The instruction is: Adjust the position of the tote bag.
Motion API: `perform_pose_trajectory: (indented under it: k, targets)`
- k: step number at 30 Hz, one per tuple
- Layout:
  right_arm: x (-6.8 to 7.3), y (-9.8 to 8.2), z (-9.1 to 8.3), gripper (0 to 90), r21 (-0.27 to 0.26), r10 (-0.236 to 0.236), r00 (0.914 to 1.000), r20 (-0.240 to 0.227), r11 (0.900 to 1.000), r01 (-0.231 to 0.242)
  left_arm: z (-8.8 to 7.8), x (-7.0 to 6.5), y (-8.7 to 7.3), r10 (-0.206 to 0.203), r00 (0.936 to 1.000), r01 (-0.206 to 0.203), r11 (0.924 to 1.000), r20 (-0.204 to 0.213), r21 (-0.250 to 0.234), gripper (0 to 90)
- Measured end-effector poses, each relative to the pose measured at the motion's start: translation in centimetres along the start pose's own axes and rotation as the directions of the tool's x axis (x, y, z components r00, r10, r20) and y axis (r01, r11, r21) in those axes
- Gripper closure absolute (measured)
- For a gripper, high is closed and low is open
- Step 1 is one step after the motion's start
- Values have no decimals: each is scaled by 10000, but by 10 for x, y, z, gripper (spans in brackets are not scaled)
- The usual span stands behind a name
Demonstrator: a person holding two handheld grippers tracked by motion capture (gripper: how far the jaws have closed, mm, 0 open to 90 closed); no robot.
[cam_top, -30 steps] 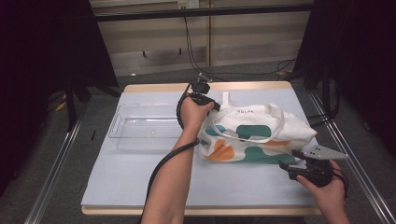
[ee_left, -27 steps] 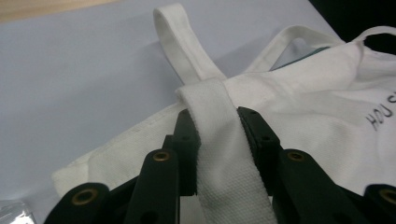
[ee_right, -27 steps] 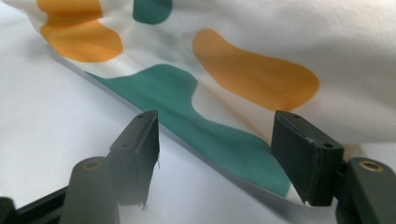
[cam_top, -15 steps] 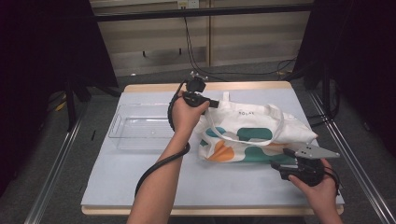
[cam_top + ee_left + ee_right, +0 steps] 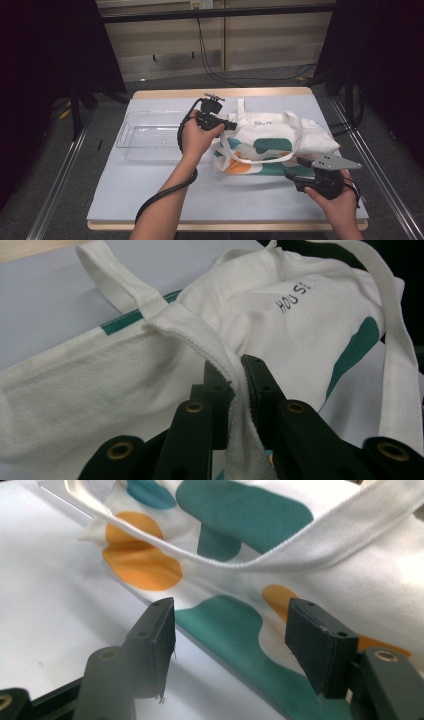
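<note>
A white tote bag (image 5: pixel 280 140) with teal and orange patches lies on the right half of the table. My left gripper (image 5: pixel 232 124) is at the bag's upper left corner. In the left gripper view its jaws (image 5: pixel 235 372) have just been closing and now pinch the bag's hemmed rim (image 5: pixel 200 337) between them. My right gripper (image 5: pixel 301 162) is at the bag's near edge, close to the front right of the table. In the right gripper view its jaws (image 5: pixel 230 625) stand open, nothing between them, the printed cloth (image 5: pixel 225 620) just beyond. A strap (image 5: pixel 320 540) loops above.
A clear plastic tray (image 5: pixel 150 142) lies on the left of the pale blue mat (image 5: pixel 150 200), beside the left hand. Black cables trail from both grippers. Metal rails run along both sides of the table, and dark curtains stand left and right.
The left hand has moved up and left with the bag's rim, drawing the bag's mouth that way. The right gripper has shifted left along the bag's near edge.
</note>
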State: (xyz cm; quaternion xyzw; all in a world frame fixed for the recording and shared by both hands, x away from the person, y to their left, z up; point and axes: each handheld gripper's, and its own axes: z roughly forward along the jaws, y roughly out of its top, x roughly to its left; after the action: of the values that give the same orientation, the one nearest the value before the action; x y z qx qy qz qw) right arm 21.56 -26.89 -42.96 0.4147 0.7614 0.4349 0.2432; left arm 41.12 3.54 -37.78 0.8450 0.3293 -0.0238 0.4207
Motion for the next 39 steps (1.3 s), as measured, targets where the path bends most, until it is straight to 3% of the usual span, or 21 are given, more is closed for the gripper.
perform_pose_trajectory:
  k: [5,6,8,11,14,18,25,33,34,36,38,39]
  targets:
    - [5,5,-1,409,-125,-44,10000,-73,9999,43,4,1,-9,-61,9998,60,10000,189,54,822]
    - [6,8,-3,526,-271,-135,9998,-151,9995,131,4,1,-10,-47,9998,45,9999,187,148,822]
    - [7,11,-5,618,-283,-107,9997,-202,9995,101,5,2,-12,-38,9995,34,9999,298,137,822]
    - [6,14,-6,675,-435,-40,9992,-407,9991,23,4,2,-12,-65,9996,61,9999,288,138,823]
    - [3,21,-3,598,-641,42,9996,-263,9979,-58,2,1,-15,-136,9985,144,9998,526,-157,823]
    - [2,31,5,497,-853,204,9997,-167,9961,-217,2,-1,-17,-10,9986,18,9999,530,-150,823]
    - [-1,44,24,440,-675,369,9992,150,9971,-358,2,-3,-18,248,9974,-245,9997,678,-57,821]
    - [-8,30,45,585,-251,342,9985,439,9991,-331,0,-5,-22,216,9960,-219,9998,871,21,821]
    - [-9,29,45,664,-286,344,9981,508,9990,-330,0,-3,-22,255,9965,-263,9996,800,98,818]
    - [-10,29,45,689,-289,380,9977,561,9989,-364,0,-3,-22,209,9966,-220,9997,793,128,814]
    - [-13,25,46,796,-341,446,9980,441,9985,-432,3,-2,-22,240,9968,-250,9996,762,122,805]
    - [-13,25,46,796,-341,446,9980,441,9985,-432,3,-2,-22,240,9968,-250,9996,762,122,800]
